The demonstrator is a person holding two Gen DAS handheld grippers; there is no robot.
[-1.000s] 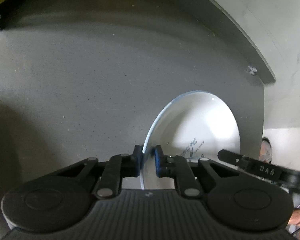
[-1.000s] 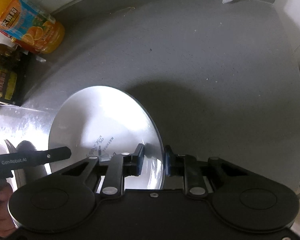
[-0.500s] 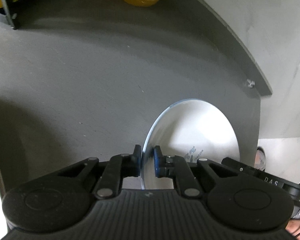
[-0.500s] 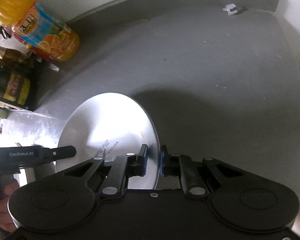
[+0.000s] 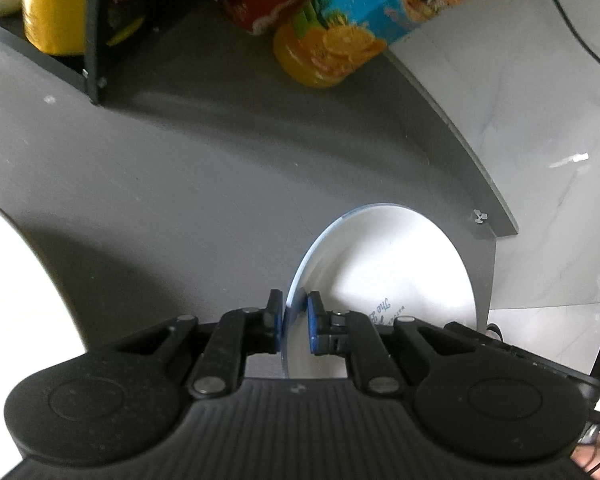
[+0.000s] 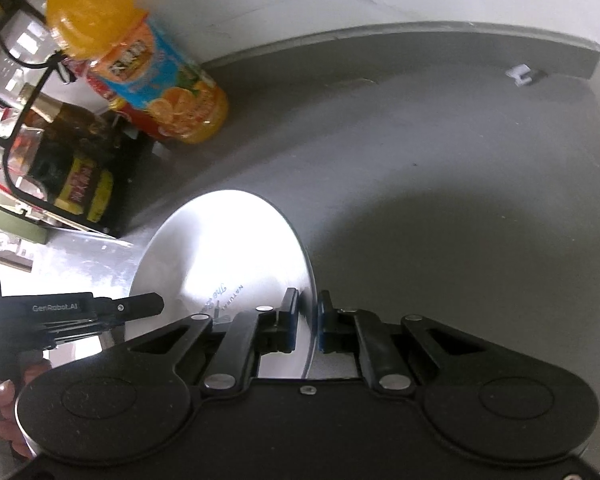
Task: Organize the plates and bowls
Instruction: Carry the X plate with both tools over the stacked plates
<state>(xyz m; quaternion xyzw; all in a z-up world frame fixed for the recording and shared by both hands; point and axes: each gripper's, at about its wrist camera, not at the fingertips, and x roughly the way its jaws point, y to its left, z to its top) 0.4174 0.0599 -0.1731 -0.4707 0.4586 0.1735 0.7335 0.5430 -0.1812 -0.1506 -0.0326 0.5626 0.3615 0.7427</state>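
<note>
Both claws — left [image 5: 293, 322], right [image 6: 308, 326] — apparently pinch plate [image 5: 400, 276] rim between pads.

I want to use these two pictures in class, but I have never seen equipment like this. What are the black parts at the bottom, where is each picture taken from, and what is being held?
No robot arm here: a person carries a two-finger gripper in each hand, each with a fisheye camera looking along its fingers. One picture comes from the left gripper, the other from the right gripper. Each gripper clamps the rim of the same white plate, held on edge above a grey countertop. Near the wall stand an orange juice bottle and a black rack of bottles.
</note>
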